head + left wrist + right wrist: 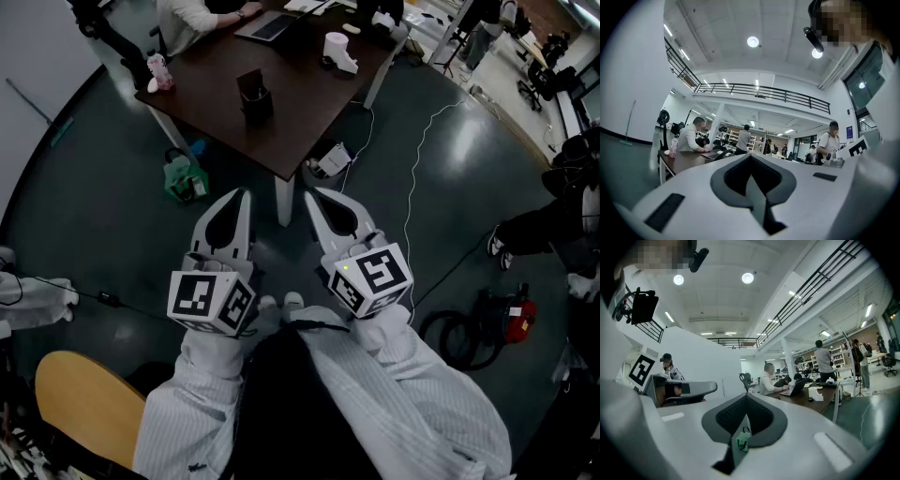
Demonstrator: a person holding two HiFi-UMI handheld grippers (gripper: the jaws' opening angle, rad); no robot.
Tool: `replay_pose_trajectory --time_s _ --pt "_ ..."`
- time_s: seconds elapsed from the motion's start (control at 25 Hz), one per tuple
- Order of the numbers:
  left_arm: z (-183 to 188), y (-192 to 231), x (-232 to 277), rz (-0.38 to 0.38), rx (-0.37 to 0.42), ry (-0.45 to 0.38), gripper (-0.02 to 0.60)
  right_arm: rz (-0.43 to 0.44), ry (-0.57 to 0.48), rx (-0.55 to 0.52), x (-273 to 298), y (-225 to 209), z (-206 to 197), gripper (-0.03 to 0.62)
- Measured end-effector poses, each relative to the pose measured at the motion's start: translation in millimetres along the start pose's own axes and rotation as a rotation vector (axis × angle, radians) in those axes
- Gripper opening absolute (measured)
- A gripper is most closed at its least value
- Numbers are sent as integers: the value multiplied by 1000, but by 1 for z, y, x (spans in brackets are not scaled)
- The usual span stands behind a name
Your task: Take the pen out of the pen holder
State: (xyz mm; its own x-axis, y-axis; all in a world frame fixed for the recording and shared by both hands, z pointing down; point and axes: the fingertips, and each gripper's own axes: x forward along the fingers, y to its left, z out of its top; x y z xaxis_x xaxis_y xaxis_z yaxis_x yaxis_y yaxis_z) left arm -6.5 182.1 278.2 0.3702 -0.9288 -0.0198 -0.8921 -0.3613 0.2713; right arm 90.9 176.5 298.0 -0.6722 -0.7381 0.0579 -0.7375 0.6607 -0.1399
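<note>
The black pen holder (255,97) stands upright on the dark brown table (300,112), far ahead of both grippers; I cannot make out a pen in it. My left gripper (246,194) and right gripper (310,195) hover side by side over the floor, close to my body, tips pointing toward the table's near corner. Both are shut with nothing between the jaws. In the left gripper view the left gripper (751,156) points level at the table (684,160). The right gripper (746,395) also looks level toward the table (808,398).
A laptop (267,26), a white object (340,52) and a pink bottle (159,70) share the table, where a person (768,380) sits. On the floor lie a green bag (185,180), a white cable (412,187) and black hoses (459,337). A wooden chair seat (89,403) is at my left.
</note>
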Motion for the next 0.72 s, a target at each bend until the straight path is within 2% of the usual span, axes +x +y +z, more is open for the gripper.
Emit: replay_pose_trajectory --time_s 0.48,0.72 --pt "-6 8 0 12 -9 11 2 2 0 2 3 4 -2 0" --pt "-12 11 11 31 -16 24 2 -2 -3 2 7 -9 -2 2"
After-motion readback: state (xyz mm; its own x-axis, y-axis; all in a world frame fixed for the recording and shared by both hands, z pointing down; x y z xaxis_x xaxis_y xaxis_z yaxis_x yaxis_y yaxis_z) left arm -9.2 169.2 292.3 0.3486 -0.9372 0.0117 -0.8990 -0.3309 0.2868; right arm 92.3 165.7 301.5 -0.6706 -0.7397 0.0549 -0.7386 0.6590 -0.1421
